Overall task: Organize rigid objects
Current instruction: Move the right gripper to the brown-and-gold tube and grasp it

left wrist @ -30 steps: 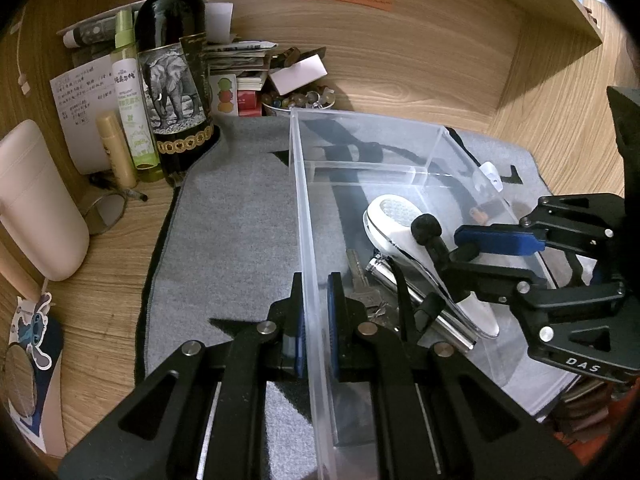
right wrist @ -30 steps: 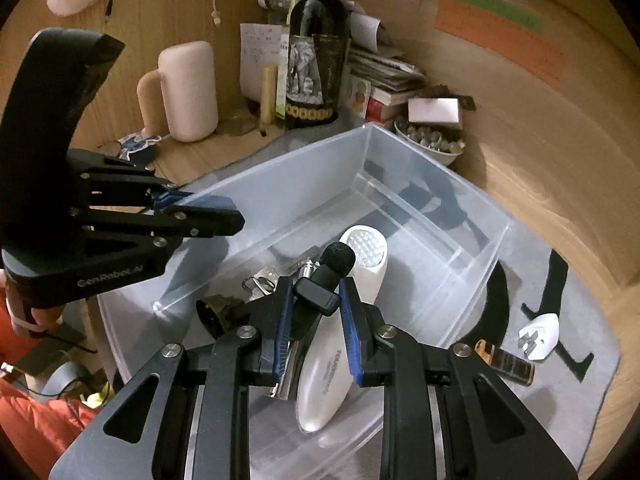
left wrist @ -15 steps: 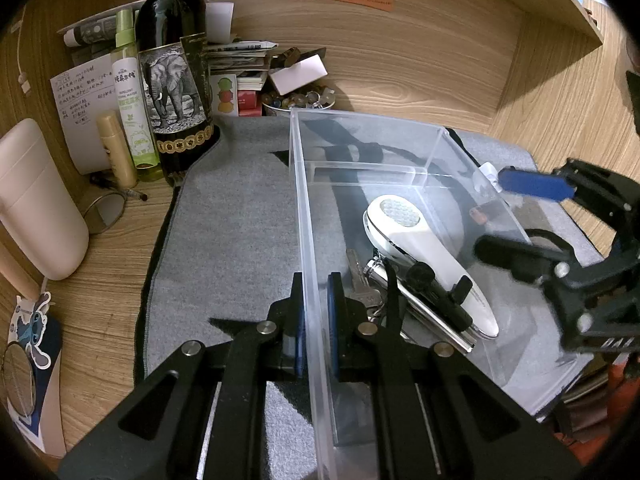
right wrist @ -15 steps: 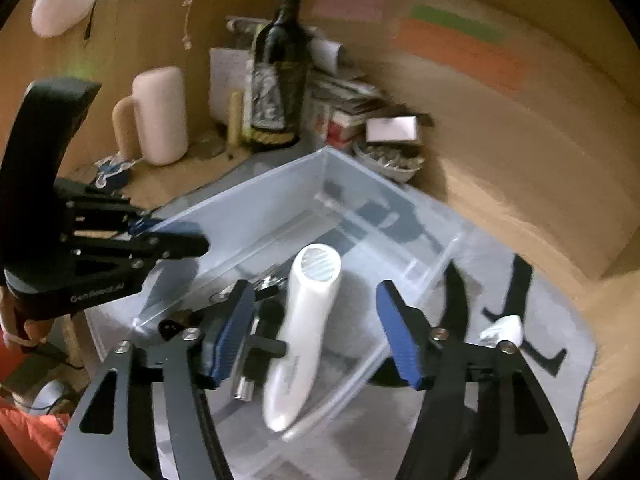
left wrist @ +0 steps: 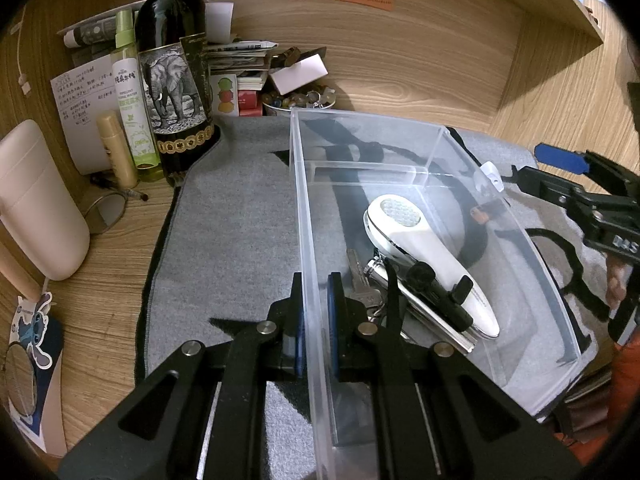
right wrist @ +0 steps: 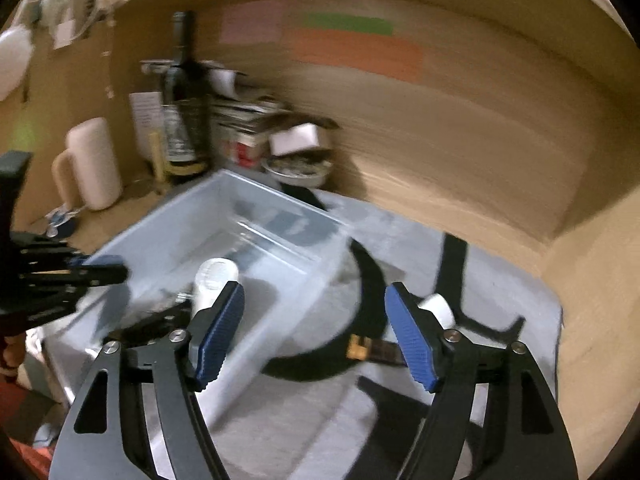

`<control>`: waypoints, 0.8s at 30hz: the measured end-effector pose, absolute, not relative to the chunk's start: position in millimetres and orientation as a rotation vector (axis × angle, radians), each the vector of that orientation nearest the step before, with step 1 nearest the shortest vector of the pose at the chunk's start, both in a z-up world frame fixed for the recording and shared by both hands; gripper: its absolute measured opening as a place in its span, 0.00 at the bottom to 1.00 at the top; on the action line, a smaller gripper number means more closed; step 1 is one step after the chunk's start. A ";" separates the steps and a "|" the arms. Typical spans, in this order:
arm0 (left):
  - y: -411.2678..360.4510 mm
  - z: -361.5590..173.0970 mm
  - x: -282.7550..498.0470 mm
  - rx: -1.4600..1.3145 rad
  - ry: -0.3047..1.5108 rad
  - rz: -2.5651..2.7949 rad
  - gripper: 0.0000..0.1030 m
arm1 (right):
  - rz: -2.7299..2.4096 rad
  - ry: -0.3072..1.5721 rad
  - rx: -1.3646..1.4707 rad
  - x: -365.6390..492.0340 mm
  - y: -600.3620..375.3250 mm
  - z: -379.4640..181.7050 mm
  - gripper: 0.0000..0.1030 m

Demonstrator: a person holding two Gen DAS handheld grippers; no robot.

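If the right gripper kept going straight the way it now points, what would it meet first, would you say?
Most likely the grey mat just right of the clear plastic bin. The open right gripper frames the bin's near corner, a small brown object and a white plug-like item. The view is blurred, so depth is uncertain.

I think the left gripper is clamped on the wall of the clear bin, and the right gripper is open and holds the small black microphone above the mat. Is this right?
Not fully. The left gripper is clamped on the clear bin wall, and the right gripper is open, but it holds nothing. The left wrist view shows the small black microphone lying inside the bin, on the white handheld device.
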State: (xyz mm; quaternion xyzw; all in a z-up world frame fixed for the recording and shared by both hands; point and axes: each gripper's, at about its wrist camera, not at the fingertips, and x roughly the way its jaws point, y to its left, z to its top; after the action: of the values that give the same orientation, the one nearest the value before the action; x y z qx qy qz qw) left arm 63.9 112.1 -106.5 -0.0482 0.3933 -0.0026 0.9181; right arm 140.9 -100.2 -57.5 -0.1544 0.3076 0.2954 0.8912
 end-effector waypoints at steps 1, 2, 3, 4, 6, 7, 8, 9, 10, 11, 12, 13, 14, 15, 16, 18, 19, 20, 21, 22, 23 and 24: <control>112.1 -106.5 63.9 -0.098 0.809 -0.005 0.07 | 0.594 0.649 -0.306 145.5 -105.3 -60.5 0.68; 112.1 -106.4 63.9 -0.098 0.809 -0.005 0.07 | 0.573 0.661 -0.289 150.7 -111.1 -64.5 0.68; 112.2 -106.4 63.7 -0.097 0.810 -0.004 0.07 | 0.559 0.672 -0.276 154.6 -115.7 -68.0 0.68; 112.3 -106.4 63.5 -0.096 0.810 -0.002 0.07 | 0.540 0.690 -0.258 159.7 -121.5 -73.5 0.68; 112.3 -106.5 63.3 -0.097 0.810 -0.002 0.07 | 0.505 0.732 -0.233 169.7 -131.6 -84.9 0.68; 112.2 -106.5 63.3 -0.097 0.810 -0.003 0.07 | 0.492 0.757 -0.220 174.6 -136.2 -91.3 0.68; 112.1 -106.4 63.4 -0.096 0.810 -0.003 0.07 | 0.481 0.787 -0.204 180.0 -140.6 -98.3 0.68; 112.1 -106.4 63.4 -0.095 0.810 -0.002 0.07 | 0.474 0.805 -0.194 183.0 -143.4 -102.7 0.68; 112.2 -106.4 63.4 -0.095 0.810 -0.003 0.07 | 0.467 0.826 -0.179 186.8 -146.2 -107.9 0.68; 112.2 -106.4 63.4 -0.095 0.810 -0.003 0.07 | 0.461 0.842 -0.170 189.1 -148.3 -112.2 0.68; 112.1 -106.4 63.5 -0.096 0.810 -0.003 0.07 | 0.455 0.855 -0.163 191.3 -149.2 -115.5 0.68; 112.1 -106.4 63.4 -0.096 0.810 -0.003 0.07 | 0.451 0.865 -0.160 193.1 -149.8 -118.2 0.68; 112.0 -106.5 63.5 -0.096 0.809 -0.003 0.07 | 0.448 0.872 -0.159 194.2 -149.5 -119.8 0.68; 112.0 -106.4 63.5 -0.096 0.809 -0.003 0.07 | 0.450 0.879 -0.159 195.3 -148.9 -121.0 0.71; 112.0 -106.4 63.5 -0.095 0.809 -0.002 0.07 | 0.456 0.888 -0.162 196.3 -147.4 -122.3 0.79; 111.9 -106.4 63.2 -0.093 0.808 -0.003 0.07 | 0.455 0.886 -0.182 196.7 -142.4 -123.5 0.84; 112.1 -106.5 63.0 -0.094 0.807 -0.004 0.07 | 0.459 0.879 -0.203 196.1 -139.3 -123.5 0.84; 112.2 -106.6 62.7 -0.094 0.807 -0.004 0.07 | 0.465 0.877 -0.224 196.8 -136.5 -124.2 0.84; 112.4 -106.7 62.6 -0.095 0.806 -0.005 0.07 | 0.464 0.876 -0.244 197.6 -134.3 -125.0 0.84; 112.4 -106.7 62.3 -0.096 0.806 -0.006 0.07 | 0.450 0.878 -0.260 199.5 -132.5 -126.4 0.84; 112.5 -106.8 62.1 -0.095 0.806 -0.006 0.07 | 0.441 0.885 -0.267 202.7 -131.6 -128.8 0.84; 112.5 -106.7 62.1 -0.095 0.806 -0.006 0.07 | 0.443 0.895 -0.267 206.9 -131.3 -131.7 0.84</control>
State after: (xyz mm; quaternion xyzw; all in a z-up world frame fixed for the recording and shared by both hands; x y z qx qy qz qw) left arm 62.1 112.5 -106.7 -0.0464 0.3920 -0.0030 0.9188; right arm 206.9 -131.3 -131.7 -0.1277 0.4278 0.2116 0.8694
